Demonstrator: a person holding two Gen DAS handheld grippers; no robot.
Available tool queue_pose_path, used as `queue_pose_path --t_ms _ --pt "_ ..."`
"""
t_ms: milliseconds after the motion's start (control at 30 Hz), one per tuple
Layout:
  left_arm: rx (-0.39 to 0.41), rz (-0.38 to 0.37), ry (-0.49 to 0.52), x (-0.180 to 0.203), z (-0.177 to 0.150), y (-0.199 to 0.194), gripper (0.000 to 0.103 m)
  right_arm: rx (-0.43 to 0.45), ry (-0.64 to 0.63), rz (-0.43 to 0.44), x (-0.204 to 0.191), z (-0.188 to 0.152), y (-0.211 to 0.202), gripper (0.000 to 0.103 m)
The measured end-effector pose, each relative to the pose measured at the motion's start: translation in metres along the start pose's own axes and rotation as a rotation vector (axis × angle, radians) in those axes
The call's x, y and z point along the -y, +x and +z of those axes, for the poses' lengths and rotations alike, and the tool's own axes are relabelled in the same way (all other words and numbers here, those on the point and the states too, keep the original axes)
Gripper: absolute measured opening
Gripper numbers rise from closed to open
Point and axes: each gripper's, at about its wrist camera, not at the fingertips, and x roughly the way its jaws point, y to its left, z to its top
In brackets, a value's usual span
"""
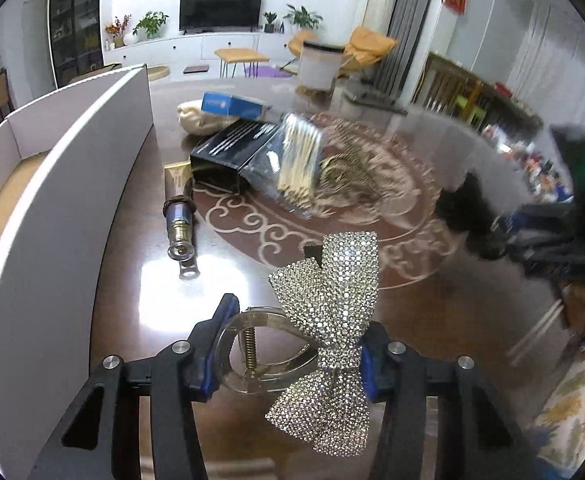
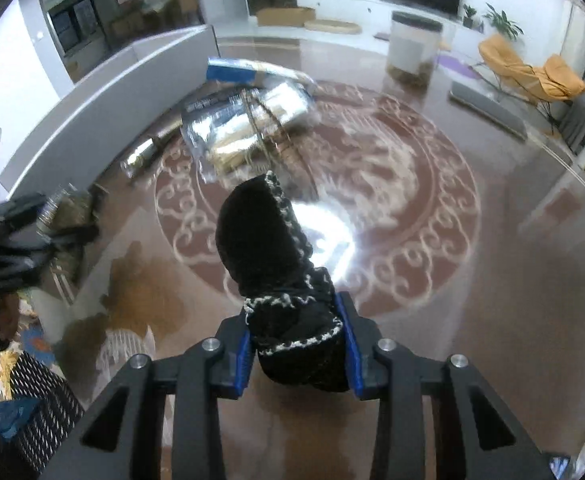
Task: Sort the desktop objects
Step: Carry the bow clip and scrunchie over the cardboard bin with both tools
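Clamped in my left fingers, bow clip hangs off-centre; right fingers pinch knit scrunchie. Beside white box, either might slip loose.

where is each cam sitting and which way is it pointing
Left wrist: sits on the left gripper, looking along it and down at the table; its fingers clamp a rhinestone bow hair clip, and the right gripper shows at far right.
Right wrist: sits on the right gripper, angled down at the table; its fingers clamp a black knitted piece.
Shared: white box, blue carton, bag of cotton swabs, television.
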Motion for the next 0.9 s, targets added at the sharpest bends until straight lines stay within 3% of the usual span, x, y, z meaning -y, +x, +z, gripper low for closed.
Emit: queue_pose_path --t_ms 100,267,367,500,633,800,833,900 --pt "0.035 -0.046 -0.034 -0.007 0.007 -0.029 0.051 0.009 -0.016 -0.001 -0.013 0.004 -0.010 0.037" --pt "0.113 -0.045 -0.079 -0.049 0.032 -0.094 0.051 0.092 -0.070 0.082 -0.077 0.057 -0.032 0.037" --pt "0.142 0.012 -0.111 -0.096 0.047 -0.128 0.051 0.145 -0.137 0.160 -0.139 0.093 -0.042 0.037" --pt "0.122 0.165 -0.155 -0.172 0.061 -0.151 0.051 0.201 -0.242 0.291 -0.235 0.127 -0.048 0.037" --pt "0.058 0.251 -0.215 -0.242 0.062 -0.149 0.051 0.184 -0.359 0.417 -0.319 0.138 -0.034 0.038" --pt "-0.052 0.321 -0.277 -0.303 0.047 -0.110 0.051 0.073 -0.464 0.453 -0.385 0.133 0.016 0.040" --pt "-0.078 0.335 -0.284 -0.313 0.043 -0.098 0.051 0.066 -0.472 0.446 -0.392 0.131 0.023 0.043" --pt "-0.137 0.356 -0.301 -0.326 0.037 -0.076 0.052 0.044 -0.483 0.447 -0.400 0.128 0.039 0.070"
